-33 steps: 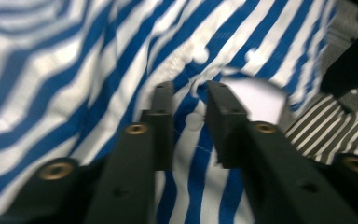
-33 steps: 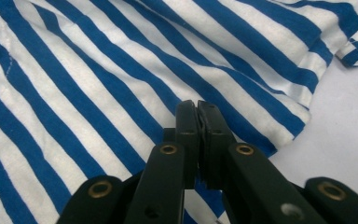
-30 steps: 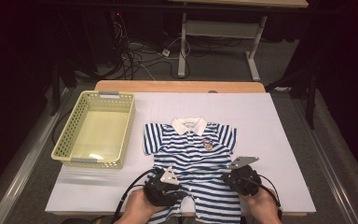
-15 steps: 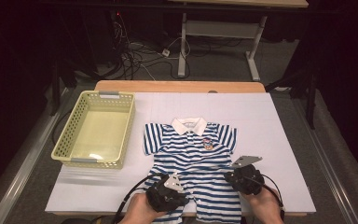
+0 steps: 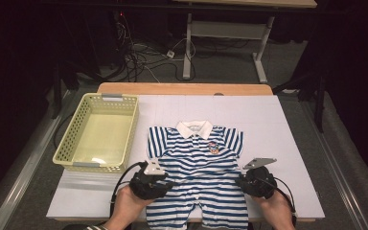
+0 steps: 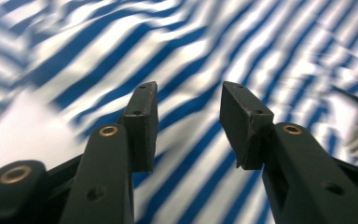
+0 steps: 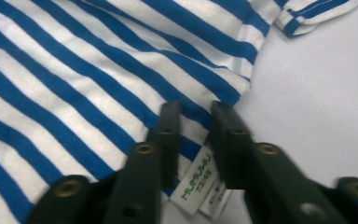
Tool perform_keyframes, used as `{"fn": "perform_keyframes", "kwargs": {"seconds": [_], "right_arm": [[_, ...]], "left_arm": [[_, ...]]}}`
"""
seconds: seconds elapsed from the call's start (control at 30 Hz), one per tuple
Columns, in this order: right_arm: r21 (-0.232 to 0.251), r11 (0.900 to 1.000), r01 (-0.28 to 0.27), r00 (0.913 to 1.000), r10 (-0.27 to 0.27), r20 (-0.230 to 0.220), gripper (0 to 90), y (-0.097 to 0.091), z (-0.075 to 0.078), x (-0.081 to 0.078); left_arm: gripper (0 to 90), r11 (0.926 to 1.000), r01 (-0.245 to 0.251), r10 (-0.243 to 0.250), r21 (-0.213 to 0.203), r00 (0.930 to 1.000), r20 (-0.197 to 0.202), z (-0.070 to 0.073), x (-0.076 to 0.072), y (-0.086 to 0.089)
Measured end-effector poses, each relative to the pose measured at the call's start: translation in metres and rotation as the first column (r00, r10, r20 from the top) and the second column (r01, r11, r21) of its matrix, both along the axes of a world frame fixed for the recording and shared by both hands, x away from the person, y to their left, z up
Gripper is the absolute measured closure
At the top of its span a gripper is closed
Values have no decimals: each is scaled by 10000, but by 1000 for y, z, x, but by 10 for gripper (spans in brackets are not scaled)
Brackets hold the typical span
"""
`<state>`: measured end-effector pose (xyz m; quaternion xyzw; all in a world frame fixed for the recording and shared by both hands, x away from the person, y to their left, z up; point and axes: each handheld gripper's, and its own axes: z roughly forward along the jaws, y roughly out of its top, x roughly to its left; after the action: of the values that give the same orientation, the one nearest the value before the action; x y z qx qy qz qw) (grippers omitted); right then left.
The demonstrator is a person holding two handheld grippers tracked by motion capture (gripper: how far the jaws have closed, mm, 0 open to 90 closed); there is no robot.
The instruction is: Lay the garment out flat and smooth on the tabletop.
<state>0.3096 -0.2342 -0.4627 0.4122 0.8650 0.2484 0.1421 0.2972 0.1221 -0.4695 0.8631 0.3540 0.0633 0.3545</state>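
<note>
A blue-and-white striped baby romper (image 5: 199, 175) with a white collar lies flat on the white table cover (image 5: 278, 129). My left gripper (image 5: 164, 182) sits at the romper's left side. In the left gripper view, the left gripper (image 6: 189, 88) has just been opening and stands open over the blurred stripes (image 6: 261, 42), with nothing between its pads. My right gripper (image 5: 243, 180) rests at the romper's right seam. In the right gripper view, the right gripper (image 7: 195, 109) has been opening slightly. Its narrow gap holds the seam edge and a white label (image 7: 196, 179), not pinched.
A yellow plastic basket (image 5: 98, 132) stands on the table's left half, close beside the romper's left sleeve. Bare white cover lies to the right of the garment and behind the collar. Table legs and cables are on the dark floor beyond.
My left gripper has shifted left, from over the romper's lower middle toward its left edge, and its jaws have spread. The right gripper has stayed in place.
</note>
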Motion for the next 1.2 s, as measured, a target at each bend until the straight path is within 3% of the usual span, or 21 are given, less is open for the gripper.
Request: {"fn": "perform_keyframes", "kwargs": {"seconds": [0.07,0.17,0.33,0.37,0.47,0.5,0.57,0.63,0.7,0.8,0.93,1.07,1.2], "right_arm": [[-67,9998,-172,9999,172,-15,843,1,1,0],[-271,9992,-295,9996,296,33,875,4,2,-2],[-412,9987,-288,9996,285,-76,887,-3,5,-5],[-336,9991,-274,9996,272,-88,886,-6,5,-6],[-26,9996,-271,9994,270,-220,865,-12,5,-10],[101,9997,-226,9996,228,-145,817,-13,6,-11],[394,9990,-192,9998,194,-42,771,-15,9,-10],[758,9970,-139,9998,128,149,725,-16,14,-4],[921,9957,-95,9996,70,277,684,-15,18,5],[1006,9948,-146,9988,98,481,657,-12,22,22],[1108,9938,94,9980,-163,614,626,-11,24,52],[831,9947,600,9968,-641,472,603,-8,20,87],[748,9927,948,9946,-977,361,592,-7,18,108]], "left_arm": [[556,9992,-379,376,-85,9987,-334,-5,8,7],[567,9986,-519,520,33,9951,-844,-12,16,11],[852,9986,279,-226,444,9929,-1164,-10,10,8],[871,9977,360,-288,582,9923,-1206,-9,9,8],[872,9978,473,-402,461,9888,-1438,-6,6,10],[866,9984,460,-415,328,9909,-1277,-4,6,10],[728,9998,193,-192,15,9976,-658,3,8,9],[635,9999,-67,62,-150,9995,-317,9,16,8],[581,9995,-318,317,-62,9994,-120,15,28,7],[549,9980,-626,626,23,9978,-228,19,50,2],[513,9945,-928,938,476,9954,-186,23,78,-10],[494,9875,-1278,1309,924,9910,-274,23,108,-23],[481,9788,-1602,1661,1276,9854,-375,20,131,-32]]}}
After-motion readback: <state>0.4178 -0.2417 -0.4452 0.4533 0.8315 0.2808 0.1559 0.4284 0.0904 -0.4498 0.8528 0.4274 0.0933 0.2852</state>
